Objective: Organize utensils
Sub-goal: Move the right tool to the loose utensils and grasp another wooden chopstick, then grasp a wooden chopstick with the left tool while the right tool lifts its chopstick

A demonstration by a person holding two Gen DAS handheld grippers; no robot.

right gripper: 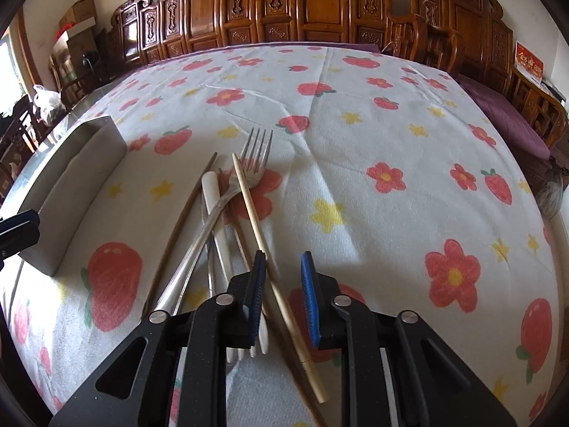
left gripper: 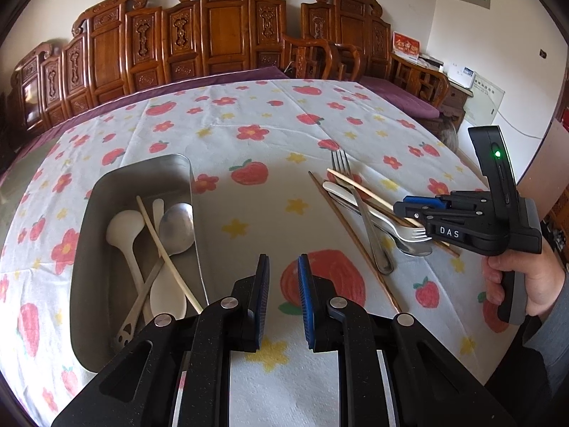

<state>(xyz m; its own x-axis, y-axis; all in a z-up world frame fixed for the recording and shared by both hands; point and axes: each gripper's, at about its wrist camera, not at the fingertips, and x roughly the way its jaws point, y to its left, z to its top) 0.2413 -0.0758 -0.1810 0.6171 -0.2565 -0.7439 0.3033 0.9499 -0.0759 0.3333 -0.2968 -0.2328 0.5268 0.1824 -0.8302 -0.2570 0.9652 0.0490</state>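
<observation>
Steel tray (left gripper: 142, 185) sitting on table (left gripper: 249, 135) left side, holding white spoons (left gripper: 124, 227), metal spoon (left gripper: 176, 227), one pale chopstick (left gripper: 167, 252). Loose pile lying right of tray, well apart: fork (right gripper: 254, 163), white spoon handle (right gripper: 213, 199), dark chopstick (right gripper: 185, 220), light chopstick (right gripper: 256, 227). Left tongs (left gripper: 282, 277) hovering beside tray, gaping, gripping nothing. Right tongs (right gripper: 283, 277) hanging over pile, parted, light chopstick passing between fingers, not clamped.

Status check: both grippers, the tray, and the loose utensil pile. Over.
Left gripper open, empty, beside metal tray. Right gripper open over utensil pile, light chopstick between its fingers, not clamped. Fork crosses the pile.
</observation>
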